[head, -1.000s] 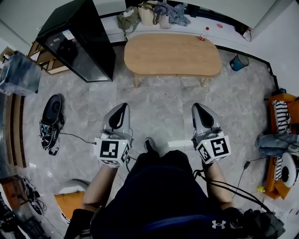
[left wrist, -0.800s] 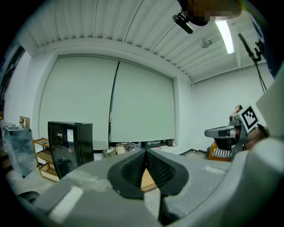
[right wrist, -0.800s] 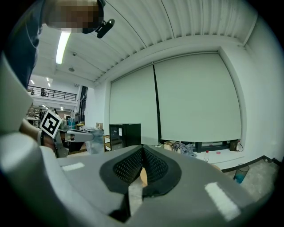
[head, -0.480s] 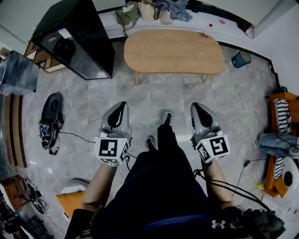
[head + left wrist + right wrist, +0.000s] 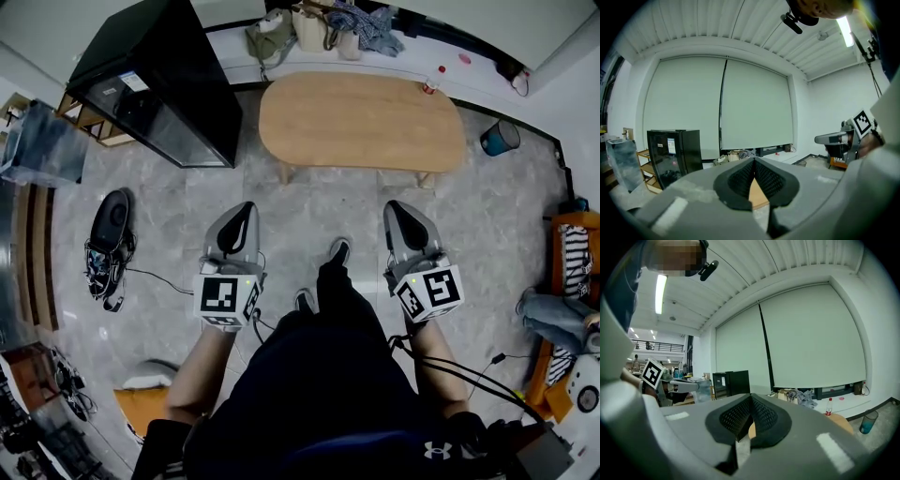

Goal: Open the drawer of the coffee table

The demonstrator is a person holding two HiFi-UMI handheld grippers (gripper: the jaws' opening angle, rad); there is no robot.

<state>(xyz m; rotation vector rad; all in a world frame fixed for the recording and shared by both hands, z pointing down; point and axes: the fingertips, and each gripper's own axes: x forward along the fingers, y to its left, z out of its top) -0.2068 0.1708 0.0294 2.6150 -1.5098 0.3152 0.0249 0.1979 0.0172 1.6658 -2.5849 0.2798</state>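
A person steps nearer the coffee table (image 5: 361, 120) — left gripper (image 5: 245, 210) and right gripper (image 5: 395, 208) clenched, empty; drawer not yet reached.

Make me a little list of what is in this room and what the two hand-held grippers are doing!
Table: oval light wooden coffee table, ahead of the person, untouched
Drawer: none visible from here
Left hand-held gripper: shut, empty, pointing toward the table
Right hand-held gripper: shut, empty, pointing toward the table
Left of table: tall black cabinet with a glassy front
At table's far right edge: small red-capped bottle
Right of table: blue bin
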